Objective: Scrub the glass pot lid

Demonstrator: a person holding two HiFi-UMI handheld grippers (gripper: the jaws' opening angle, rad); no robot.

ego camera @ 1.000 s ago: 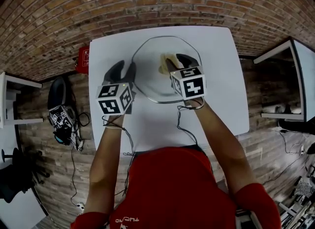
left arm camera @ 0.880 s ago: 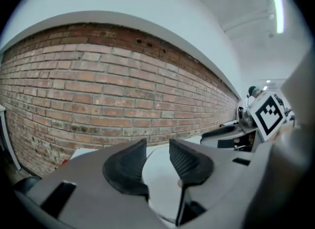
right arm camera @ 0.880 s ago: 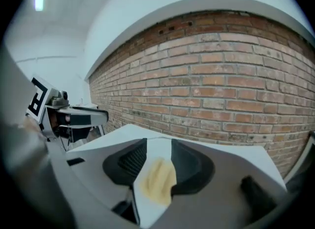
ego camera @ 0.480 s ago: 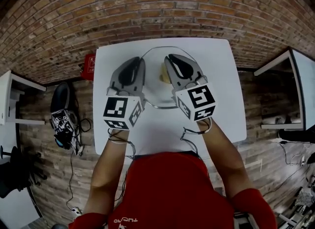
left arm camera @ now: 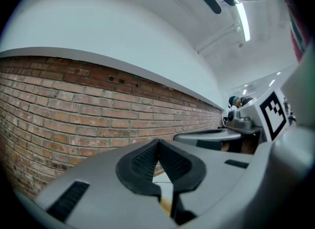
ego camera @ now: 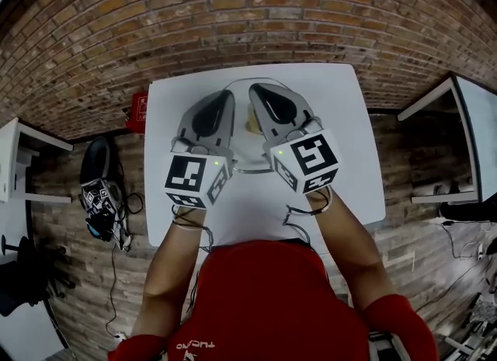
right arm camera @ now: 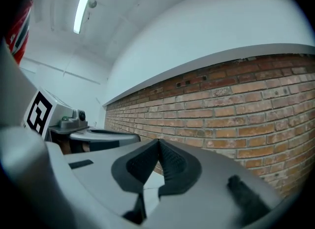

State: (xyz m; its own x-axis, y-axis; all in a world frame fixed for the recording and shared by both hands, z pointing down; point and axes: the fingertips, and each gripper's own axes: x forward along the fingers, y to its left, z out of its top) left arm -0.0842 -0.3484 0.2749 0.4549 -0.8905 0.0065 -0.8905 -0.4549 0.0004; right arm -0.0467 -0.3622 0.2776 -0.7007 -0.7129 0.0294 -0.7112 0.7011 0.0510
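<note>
The glass pot lid lies on the white table, mostly hidden behind both grippers. A yellowish sponge rests on the lid and shows between them. My left gripper is raised above the lid's left side, shut with nothing in it. Its pads meet against the brick wall in the left gripper view. My right gripper is raised beside it over the lid's right half, also shut and empty. Its pads are pressed together in the right gripper view. Each gripper sees the other: the right gripper, the left gripper.
A brick wall runs behind the table. A red box and a black bag sit on the floor to the left. A white table corner is at the left, another desk at the right.
Both grippers rose off the lid and tipped upward, coming closer together. Their jaws went from open to shut with nothing in them. The sponge stays on the lid.
</note>
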